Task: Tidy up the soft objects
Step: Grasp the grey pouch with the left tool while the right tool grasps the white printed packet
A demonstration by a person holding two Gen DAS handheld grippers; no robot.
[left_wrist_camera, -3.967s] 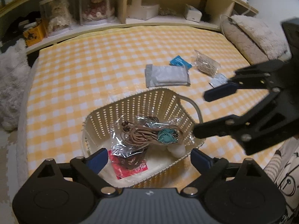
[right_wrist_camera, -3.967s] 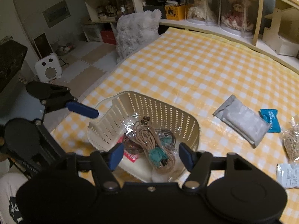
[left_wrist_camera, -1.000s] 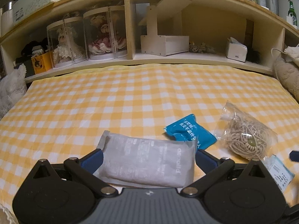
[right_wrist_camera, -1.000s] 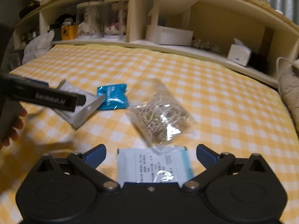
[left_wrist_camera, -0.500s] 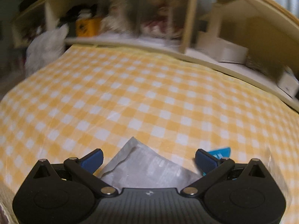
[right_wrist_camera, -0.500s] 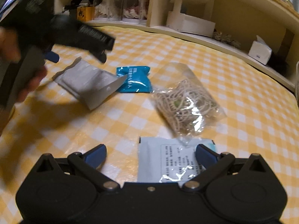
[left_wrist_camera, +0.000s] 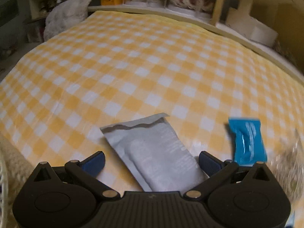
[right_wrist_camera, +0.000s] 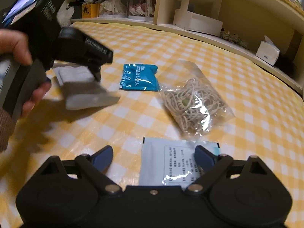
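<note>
A grey soft pouch [left_wrist_camera: 155, 150] hangs tilted between the wide-spread fingers of my left gripper [left_wrist_camera: 151, 160], lifted off the yellow checked cloth; in the right wrist view the same pouch [right_wrist_camera: 89, 93] hangs under the left gripper's body [right_wrist_camera: 57, 43]. How it is gripped is hidden. A blue packet [left_wrist_camera: 247, 140] [right_wrist_camera: 139, 77], a clear bag of beige cord [right_wrist_camera: 193, 98] and a white labelled sachet [right_wrist_camera: 178, 163] lie on the cloth. My right gripper [right_wrist_camera: 153, 158] is open just above the sachet.
The white basket's rim [left_wrist_camera: 3, 172] shows at the far left edge. A fluffy white cushion [left_wrist_camera: 64, 17] sits at the back left. Shelves with doll cases [right_wrist_camera: 121, 0] and a white box [right_wrist_camera: 197, 21] run along the far side.
My left gripper has swung left with the grey pouch, which has turned and lifted off the cloth. My right gripper has crept closer to the white sachet.
</note>
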